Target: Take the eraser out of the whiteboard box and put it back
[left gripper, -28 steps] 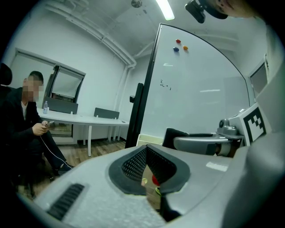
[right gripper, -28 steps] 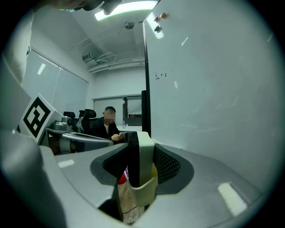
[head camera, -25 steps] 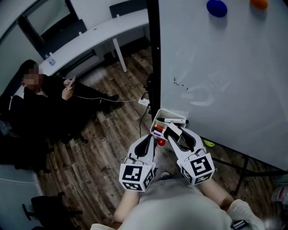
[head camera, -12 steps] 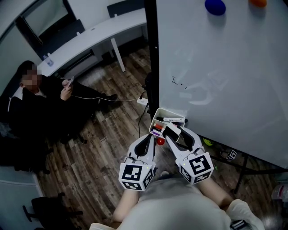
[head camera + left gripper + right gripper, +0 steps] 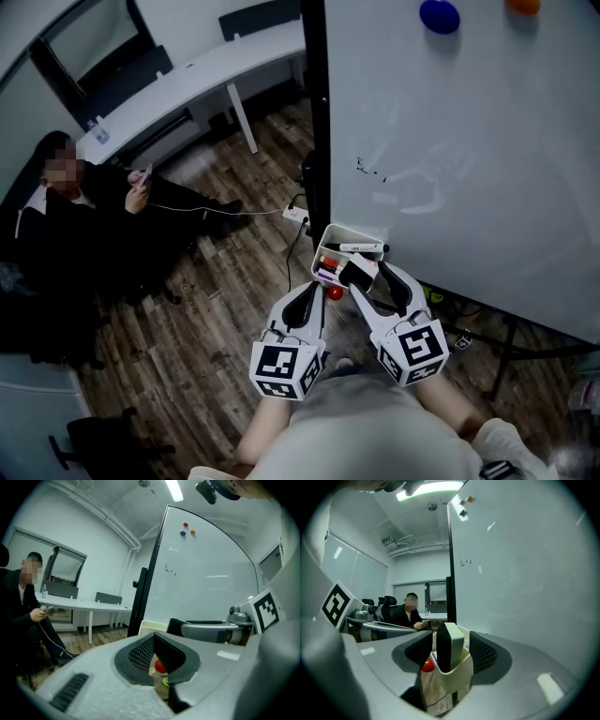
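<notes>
A cream whiteboard box (image 5: 325,246) hangs at the whiteboard's lower left corner with markers (image 5: 361,248) lying in it. The eraser (image 5: 357,271), black felt on a white body, stands on end in the box's near end. My right gripper (image 5: 368,276) straddles it. In the right gripper view the eraser (image 5: 443,649) rises out of the box (image 5: 457,679) between the jaws of the right gripper (image 5: 451,644), with a gap on each side. Those jaws have just been opening, and their pads stand off the eraser. My left gripper (image 5: 308,292) hangs just left of the box, jaws together, empty (image 5: 153,651).
The whiteboard (image 5: 469,141) fills the right side, with a black frame post (image 5: 316,112) and magnets (image 5: 439,16) at the top. A red ball (image 5: 335,294) shows under the box. A person (image 5: 84,216) sits on the floor at left, near a white desk (image 5: 187,84).
The right gripper's jaws have spread apart off the eraser, which stays standing in the box. Neither hand has shifted noticeably.
</notes>
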Action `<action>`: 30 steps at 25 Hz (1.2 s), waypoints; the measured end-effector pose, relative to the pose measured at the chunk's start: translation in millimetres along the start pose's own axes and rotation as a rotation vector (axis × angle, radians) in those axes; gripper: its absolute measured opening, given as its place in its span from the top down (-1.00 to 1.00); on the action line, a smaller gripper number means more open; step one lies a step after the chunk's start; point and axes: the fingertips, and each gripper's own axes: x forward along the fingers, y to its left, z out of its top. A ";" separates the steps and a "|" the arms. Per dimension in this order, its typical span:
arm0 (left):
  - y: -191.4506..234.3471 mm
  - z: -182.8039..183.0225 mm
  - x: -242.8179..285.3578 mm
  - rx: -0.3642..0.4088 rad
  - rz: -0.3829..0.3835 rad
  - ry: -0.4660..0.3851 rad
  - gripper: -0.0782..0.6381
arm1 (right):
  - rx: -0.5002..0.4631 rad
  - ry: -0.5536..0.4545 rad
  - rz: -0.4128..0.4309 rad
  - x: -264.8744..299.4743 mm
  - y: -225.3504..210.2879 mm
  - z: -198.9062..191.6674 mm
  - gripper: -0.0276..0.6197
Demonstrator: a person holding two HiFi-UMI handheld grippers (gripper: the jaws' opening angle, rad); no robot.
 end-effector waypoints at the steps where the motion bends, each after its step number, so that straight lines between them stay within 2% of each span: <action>1: -0.8 0.1 -1.0 0.000 -0.003 0.000 0.76 | 0.001 -0.003 -0.006 -2.1 0.0 0.8 0.19; 6: -6.7 0.1 -5.8 0.006 -0.021 0.001 0.76 | 0.008 -0.014 -0.026 -12.7 3.8 3.0 0.20; 9: -10.0 0.9 -9.4 0.011 -0.029 0.002 0.76 | 0.012 -0.022 -0.041 -18.6 6.8 3.6 0.28; 14: -14.1 1.1 -16.8 0.014 -0.036 0.002 0.76 | 0.019 -0.024 -0.052 -26.7 12.0 3.0 0.57; 21: -20.4 -1.9 -30.1 0.018 -0.046 0.002 0.77 | 0.019 -0.026 -0.072 -37.1 21.6 0.9 0.87; 30: -26.0 -5.6 -51.0 0.020 -0.060 0.005 0.77 | 0.022 -0.029 -0.086 -50.9 39.1 0.4 0.90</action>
